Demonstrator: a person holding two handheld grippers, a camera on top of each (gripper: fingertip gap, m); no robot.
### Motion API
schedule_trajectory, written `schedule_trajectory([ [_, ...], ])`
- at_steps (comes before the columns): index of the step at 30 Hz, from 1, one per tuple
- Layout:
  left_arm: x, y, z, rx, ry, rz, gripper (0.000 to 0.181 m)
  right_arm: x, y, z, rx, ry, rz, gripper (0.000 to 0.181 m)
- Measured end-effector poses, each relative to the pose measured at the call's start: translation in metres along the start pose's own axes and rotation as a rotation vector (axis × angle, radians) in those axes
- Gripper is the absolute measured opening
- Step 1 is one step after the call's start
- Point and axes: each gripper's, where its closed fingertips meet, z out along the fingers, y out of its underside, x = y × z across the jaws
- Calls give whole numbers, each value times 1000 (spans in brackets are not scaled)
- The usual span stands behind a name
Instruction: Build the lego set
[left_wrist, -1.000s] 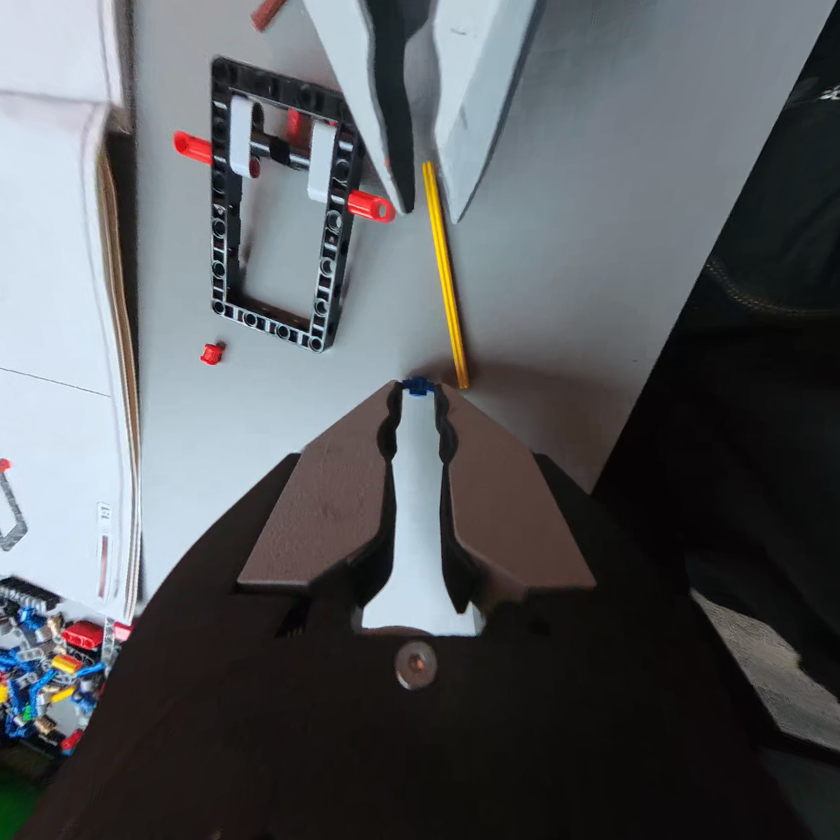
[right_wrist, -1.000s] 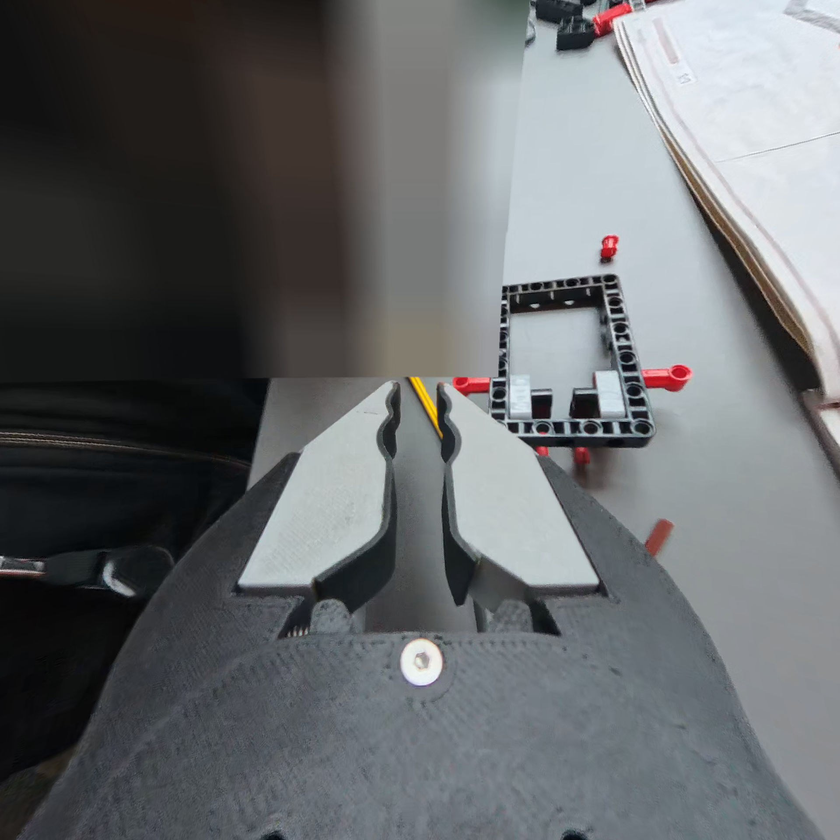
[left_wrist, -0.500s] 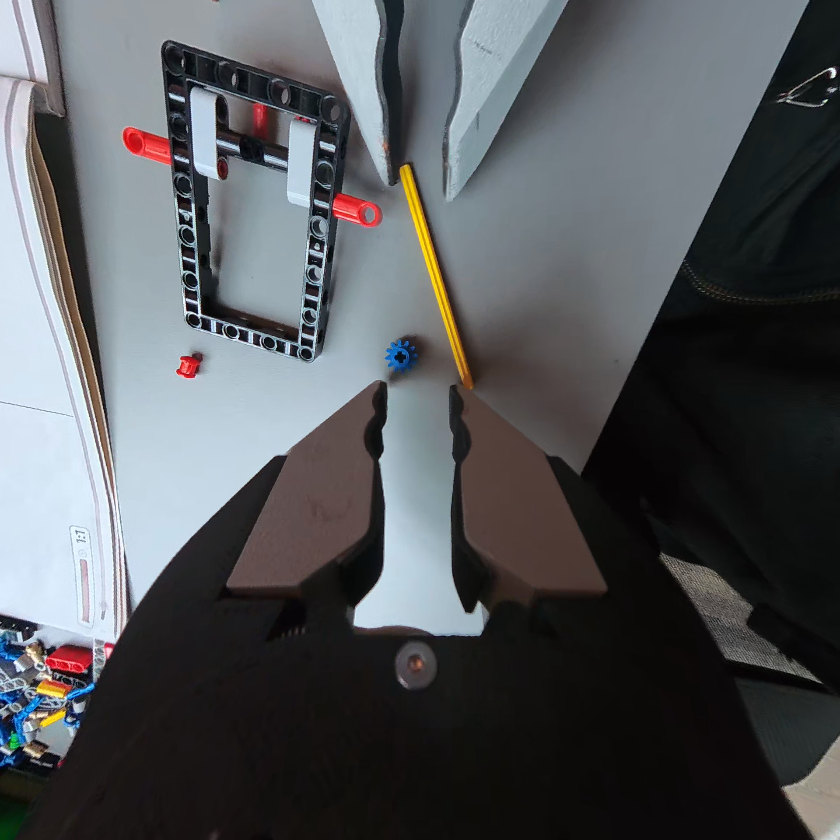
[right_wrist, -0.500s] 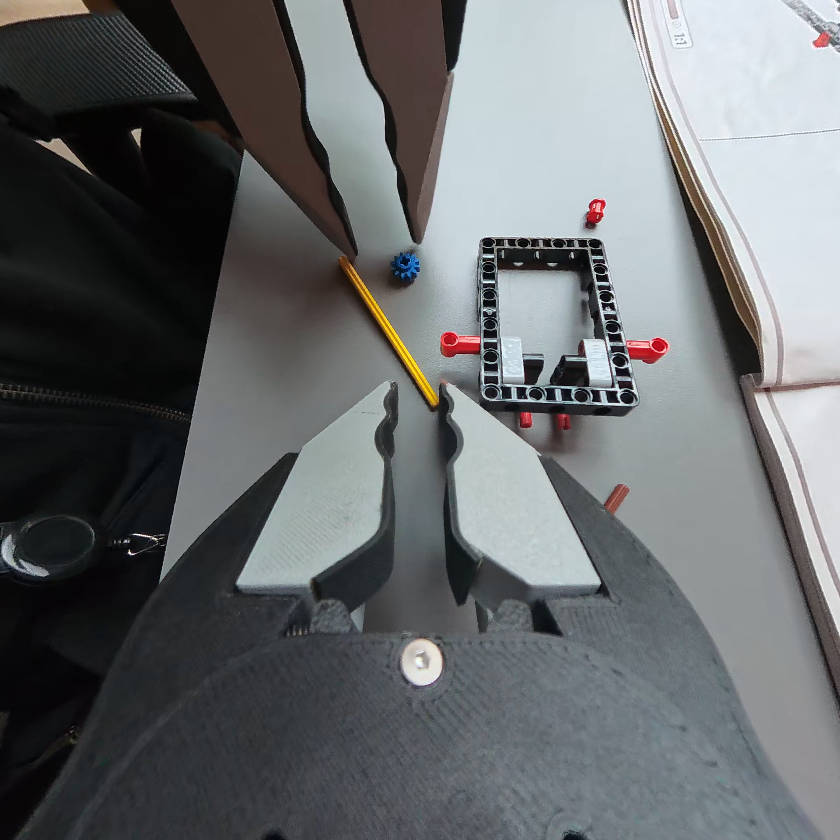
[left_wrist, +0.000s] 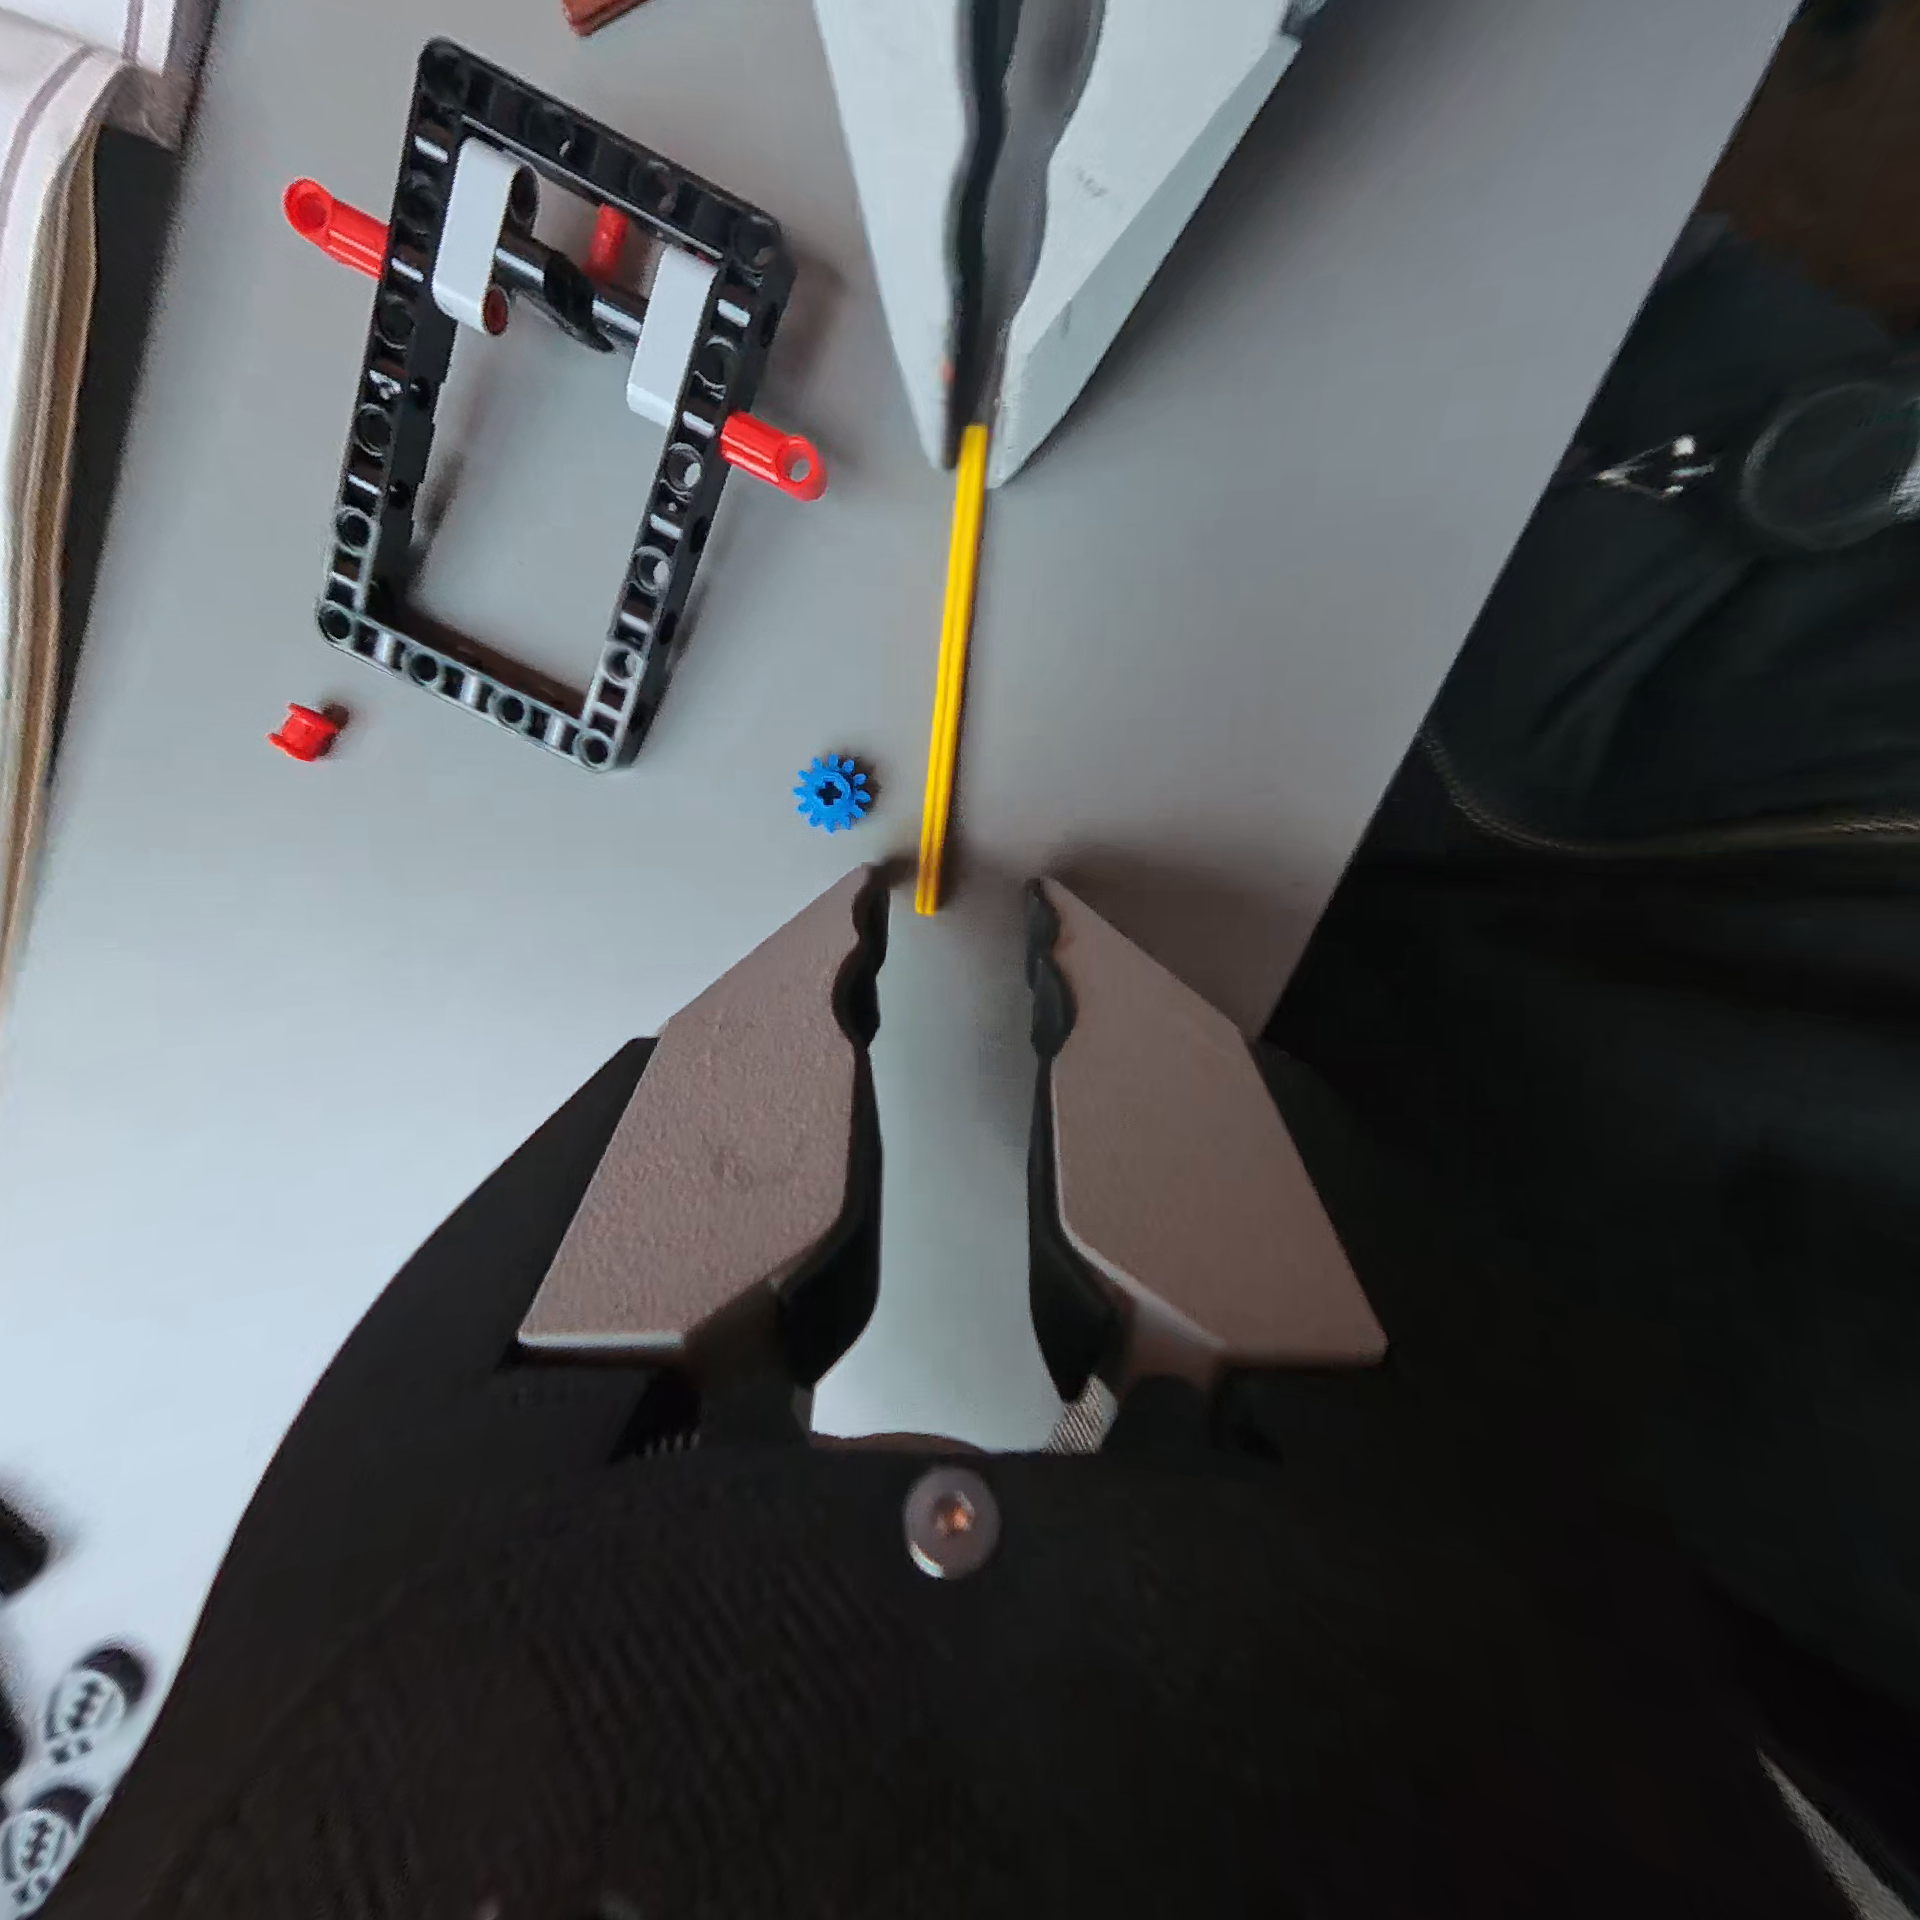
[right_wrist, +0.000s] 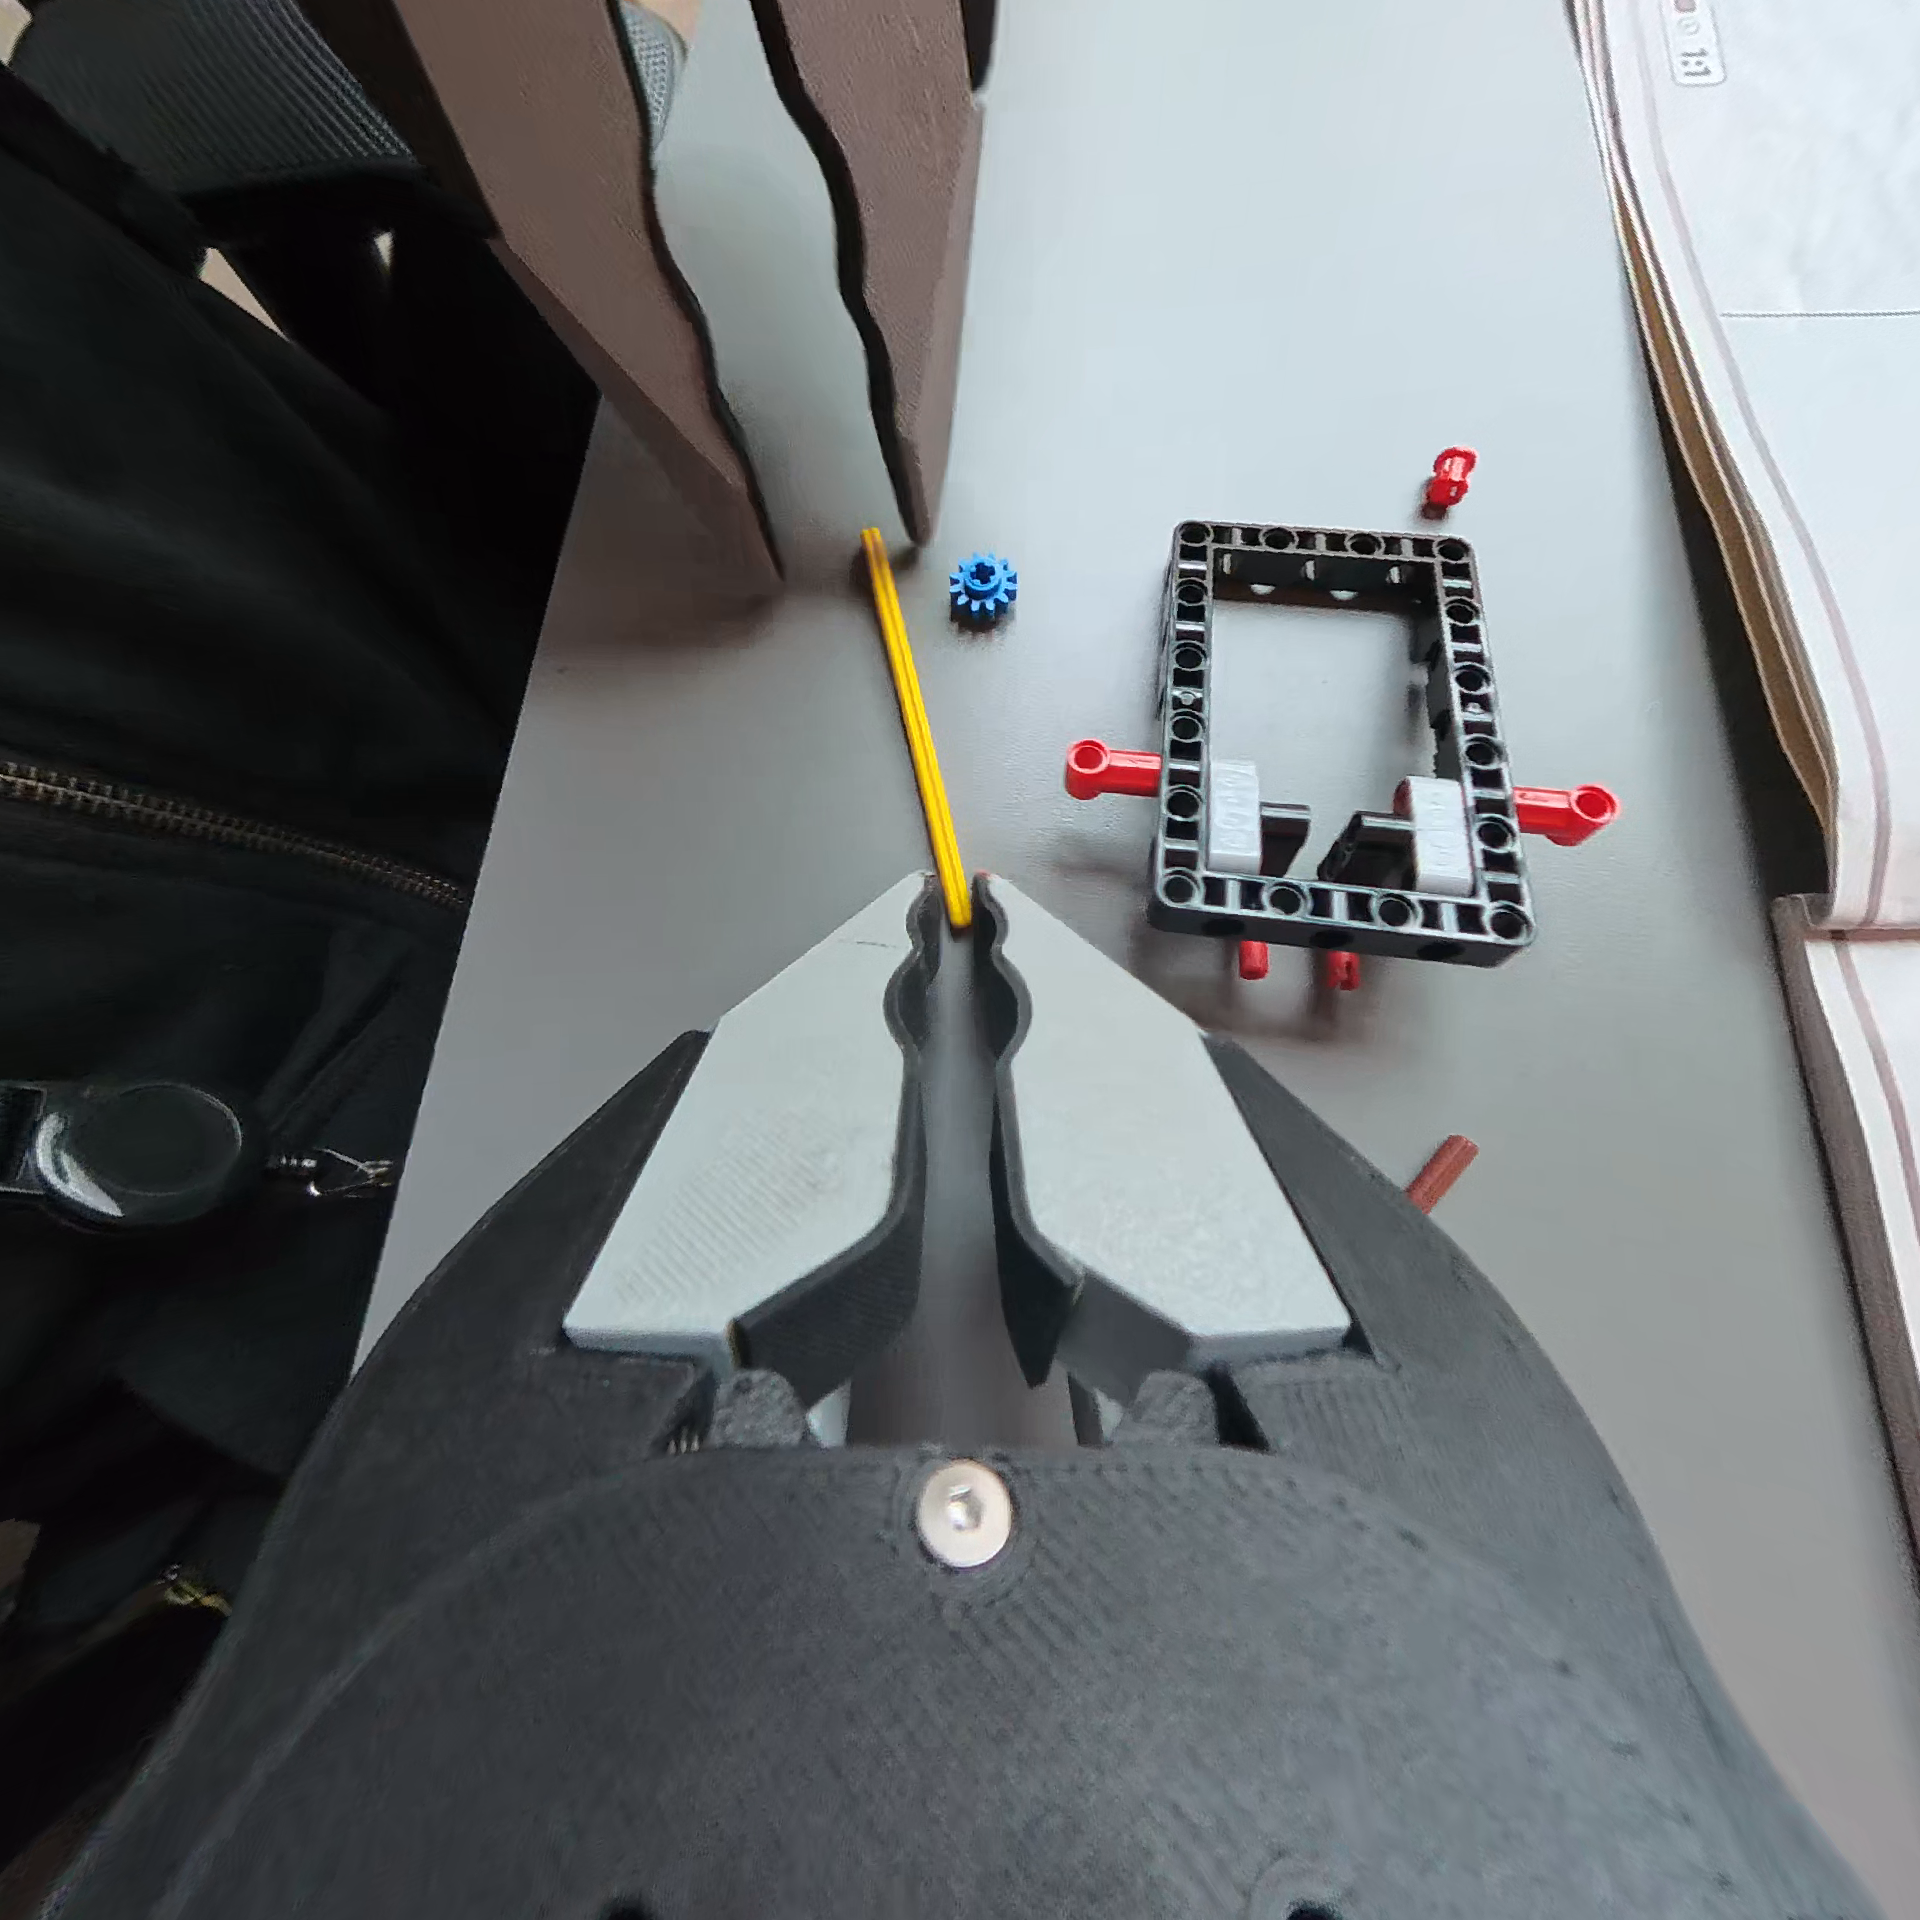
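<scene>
- The left claw (left_wrist: 956, 883) is hovering with its jaws apart, and the free end of the axle (left_wrist: 951, 665) is lying just ahead of its tips.
- The gear (left_wrist: 833, 793) is resting on the surface (left_wrist: 208, 987) just left of those tips.
- The right claw (right_wrist: 954, 891) is pinching the axle's other end, and the frame (right_wrist: 1340, 743) is lying to its right.

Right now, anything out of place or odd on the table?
Nothing damaged or spilled. Loose parts lie beside the black frame: blue gear, small red piece, brown pin. The yellow axle lies near the table edge.
</scene>
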Motion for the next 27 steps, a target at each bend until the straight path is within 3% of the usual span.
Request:
schedule_trajectory([
  [3, -4, -5, 2, 10, -30, 27, 20, -6, 0, 1, 8, -23, -1, 0],
  [6, -2, -8, 4, 22, -17, 57, 3, -15, 0, 1, 9, -74, 11, 0],
  [15, -1, -8, 4, 90, -33, 111, 2, -18, 0, -1, 26, -120, 59, 0],
  [19, -3, -5, 1, 128, -58, 123, 2, -17, -2, -3, 52, -132, 77, 17],
  [27, 2, -9, -11, 238, -53, 118, 2, -21, -19, -2, 117, -95, 18, 14],
])
